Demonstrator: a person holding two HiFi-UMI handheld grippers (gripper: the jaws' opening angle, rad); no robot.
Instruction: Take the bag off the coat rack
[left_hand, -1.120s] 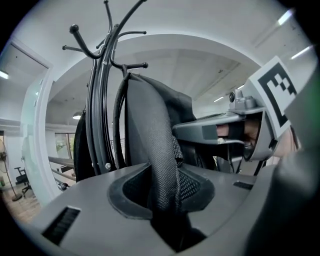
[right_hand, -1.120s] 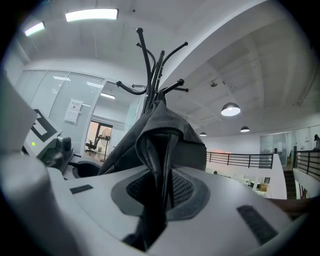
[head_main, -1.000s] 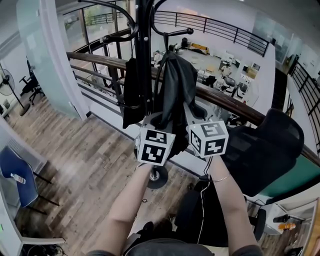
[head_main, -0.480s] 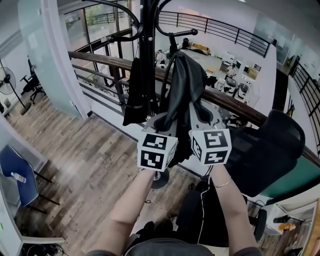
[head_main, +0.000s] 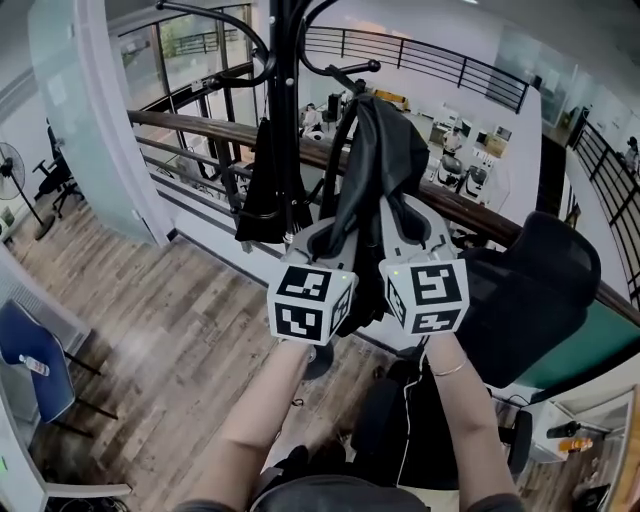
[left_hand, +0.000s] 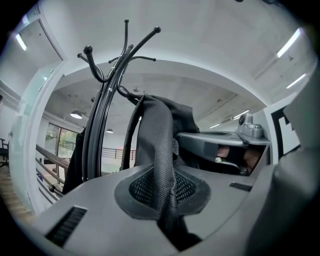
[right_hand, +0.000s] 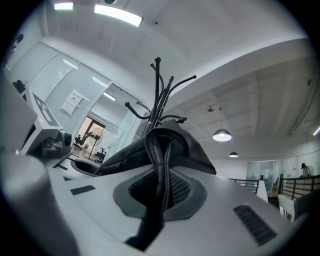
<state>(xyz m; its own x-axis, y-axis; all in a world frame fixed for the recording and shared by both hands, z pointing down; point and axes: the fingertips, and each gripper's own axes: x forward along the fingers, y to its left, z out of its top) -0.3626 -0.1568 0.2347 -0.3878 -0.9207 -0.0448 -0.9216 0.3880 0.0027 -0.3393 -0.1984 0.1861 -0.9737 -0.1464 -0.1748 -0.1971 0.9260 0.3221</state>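
Step in hand is the lift-off: the left gripper (left_hand: 166, 212), its jaws just closing, is clamped on the mesh strap (left_hand: 157, 145), and the right gripper (right_hand: 156, 205) is clamped on a second strap (right_hand: 160, 160). The bag (head_main: 378, 170) hangs just beyond them from a hook (head_main: 355, 70) on the right of the coat rack (head_main: 292, 100). The next move likely calls for raising both straps clear of the hook tip, then drawing the bag near; the room has a wood-plank floor (head_main: 150, 330), a handrail (head_main: 190, 122) beyond the rack and a black chair (head_main: 530, 290) at right.

Looking like an open-plan office mezzanine: overlooking rows of desks (head_main: 468, 168) beyond the wooden railing (head_main: 180, 124), keeping a black office chair (head_main: 530, 290) just beside it, showing a glass partition (head_main: 75, 120) at its left end.
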